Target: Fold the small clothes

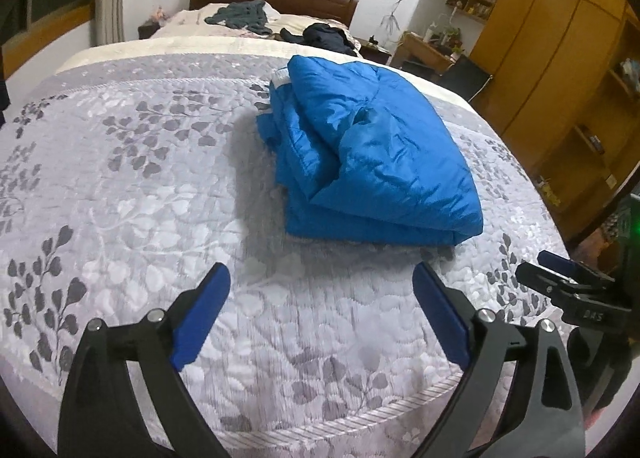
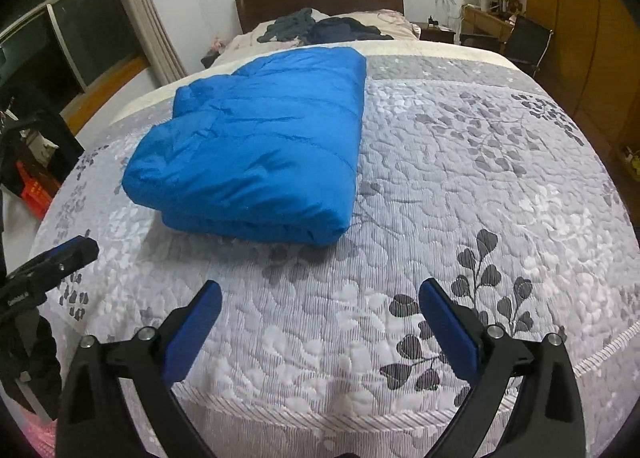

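Left wrist view first: the left gripper (image 1: 320, 306) hangs over the grey leaf-patterned quilt (image 1: 132, 186), its blue-padded jaws spread wide with nothing between them. Ahead of it and a little to the right lies the blue puffer jacket (image 1: 372, 154), folded into a thick stack on the quilt; every place below is given from that jacket. On its left side the layers step out unevenly and a pale lining edge shows at the far-left corner, so the stack looks folded but not squared. At the right edge of this view, nearer than the jacket, the right gripper (image 1: 560, 274) shows only from the side.

Right wrist view: the left gripper (image 2: 60, 258) shows at the left edge, nearer than the jacket, and the jacket (image 2: 256, 150) lies ahead and to the left. The right gripper (image 2: 320, 302) is likewise spread wide and empty over bare quilt, near the jacket's front fold but apart from it.

My judgement is that the fold is close to done, and the step in hand is tidying or releasing. To do it well, I would nudge the stepped left layers inward with flat pads rather than pinching the slippery shell, which could drag the stack open.

For room, there is bare quilt left, right and in front of the jacket. Beyond the jacket a heap of dark clothes (image 2: 320, 28) lies well apart, near the headboard. The quilt's striped hem (image 2: 320, 414) runs just under both grippers, marking the near limit.
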Motion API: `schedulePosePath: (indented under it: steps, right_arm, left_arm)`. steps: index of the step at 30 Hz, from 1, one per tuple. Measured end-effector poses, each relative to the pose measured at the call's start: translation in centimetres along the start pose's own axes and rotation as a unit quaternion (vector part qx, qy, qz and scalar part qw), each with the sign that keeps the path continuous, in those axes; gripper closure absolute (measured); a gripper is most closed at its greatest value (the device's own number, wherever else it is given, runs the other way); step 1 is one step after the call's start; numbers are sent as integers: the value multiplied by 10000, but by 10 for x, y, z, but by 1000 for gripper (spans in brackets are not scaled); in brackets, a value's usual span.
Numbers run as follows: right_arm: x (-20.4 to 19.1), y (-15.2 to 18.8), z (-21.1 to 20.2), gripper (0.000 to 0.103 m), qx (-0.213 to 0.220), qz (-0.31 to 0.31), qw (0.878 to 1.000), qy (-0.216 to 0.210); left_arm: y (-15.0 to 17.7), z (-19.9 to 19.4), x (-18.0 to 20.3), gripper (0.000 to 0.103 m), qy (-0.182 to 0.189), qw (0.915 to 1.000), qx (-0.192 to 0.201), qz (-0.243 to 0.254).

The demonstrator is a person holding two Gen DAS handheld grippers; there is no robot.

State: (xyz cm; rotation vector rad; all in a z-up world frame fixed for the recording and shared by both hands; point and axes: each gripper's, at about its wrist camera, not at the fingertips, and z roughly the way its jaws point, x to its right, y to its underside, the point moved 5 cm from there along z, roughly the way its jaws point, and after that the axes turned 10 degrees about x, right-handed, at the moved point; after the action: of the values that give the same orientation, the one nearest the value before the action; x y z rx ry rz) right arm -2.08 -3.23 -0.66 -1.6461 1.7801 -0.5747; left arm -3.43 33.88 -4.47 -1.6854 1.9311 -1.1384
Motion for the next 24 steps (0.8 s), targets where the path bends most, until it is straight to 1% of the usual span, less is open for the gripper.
schedulePosePath:
  steps: [2,8,12,24]
  right_arm:
    - [-2,2,-2,4,-13,-11,10000,57]
    - [-12,5,-10,4,70,-112,9997,181]
    - [-18,7,-12,4,82,-199,9993,320]
    - [-19,6,-14,4,166,-235,9985,462]
  left_arm:
    - [3,-3,1,7,-178,9998,-26,41]
    - [8,-17,0,7,-372,9991,173,51]
    - [11,-23,1,7,-419,9988,239,53]
    - [15,-30,3,7,-652,9970,359,205]
